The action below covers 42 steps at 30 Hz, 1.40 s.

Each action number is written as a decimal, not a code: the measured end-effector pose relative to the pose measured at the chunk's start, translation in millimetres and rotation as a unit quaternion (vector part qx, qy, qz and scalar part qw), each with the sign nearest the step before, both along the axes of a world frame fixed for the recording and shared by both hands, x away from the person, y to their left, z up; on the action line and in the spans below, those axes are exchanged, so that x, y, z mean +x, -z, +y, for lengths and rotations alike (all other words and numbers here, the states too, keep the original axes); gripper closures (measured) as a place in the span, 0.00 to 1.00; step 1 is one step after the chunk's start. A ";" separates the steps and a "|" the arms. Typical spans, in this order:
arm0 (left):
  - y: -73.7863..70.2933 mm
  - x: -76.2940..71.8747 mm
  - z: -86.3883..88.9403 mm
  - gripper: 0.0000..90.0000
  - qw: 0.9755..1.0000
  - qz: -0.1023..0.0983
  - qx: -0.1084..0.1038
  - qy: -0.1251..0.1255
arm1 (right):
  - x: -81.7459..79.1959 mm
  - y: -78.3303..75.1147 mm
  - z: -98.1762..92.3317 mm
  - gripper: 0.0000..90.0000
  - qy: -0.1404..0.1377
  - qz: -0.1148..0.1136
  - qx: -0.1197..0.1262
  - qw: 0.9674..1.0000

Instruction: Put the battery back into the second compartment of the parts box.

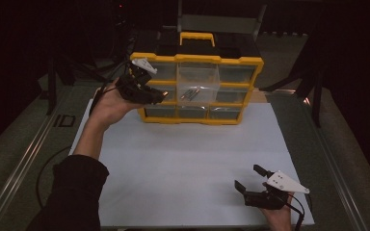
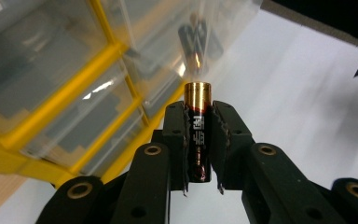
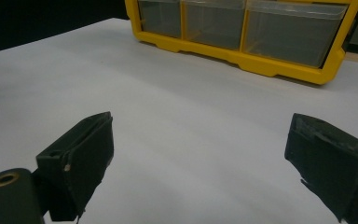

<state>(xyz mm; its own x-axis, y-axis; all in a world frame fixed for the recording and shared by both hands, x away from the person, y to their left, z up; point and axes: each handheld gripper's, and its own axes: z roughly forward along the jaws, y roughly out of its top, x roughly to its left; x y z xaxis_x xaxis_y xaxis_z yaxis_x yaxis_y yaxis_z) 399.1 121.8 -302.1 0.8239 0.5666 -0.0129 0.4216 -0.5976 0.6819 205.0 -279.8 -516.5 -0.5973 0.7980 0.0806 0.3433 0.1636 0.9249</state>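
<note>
two grippers are over the white bench (image 1: 188, 159). the left gripper (image 2: 198, 135) is clamped on a battery (image 2: 198, 126), gold end outward, raised just beside the yellow drawer organizer (image 1: 197, 89) at its left side. the right gripper (image 3: 200, 158) hangs low near the bench's front right, jaws spread wide apart, nothing between them.

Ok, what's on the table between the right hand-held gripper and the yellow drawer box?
Nothing: bare white table runs from the open right hand-held gripper to the drawer box in the right gripper view; the high view agrees.
</note>
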 end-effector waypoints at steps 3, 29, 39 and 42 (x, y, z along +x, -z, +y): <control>-12.2 4.2 -0.2 0.87 1.000 -0.001 -0.002 0.007 | 0.0 0.0 -0.6 0.08 0.000 0.000 -0.001 1.000; -55.5 36.2 -44.1 0.86 0.999 -0.030 0.002 -0.023 | 1.4 1.0 -5.1 0.08 0.005 0.003 0.011 1.000; -47.6 44.0 -67.0 0.86 0.999 -0.034 0.003 -0.030 | 1.5 0.7 -5.7 0.08 0.005 0.001 0.013 1.000; -44.2 46.2 -71.5 0.86 0.999 -0.032 0.005 -0.030 | 1.7 0.5 -6.1 0.08 0.005 0.000 0.016 1.000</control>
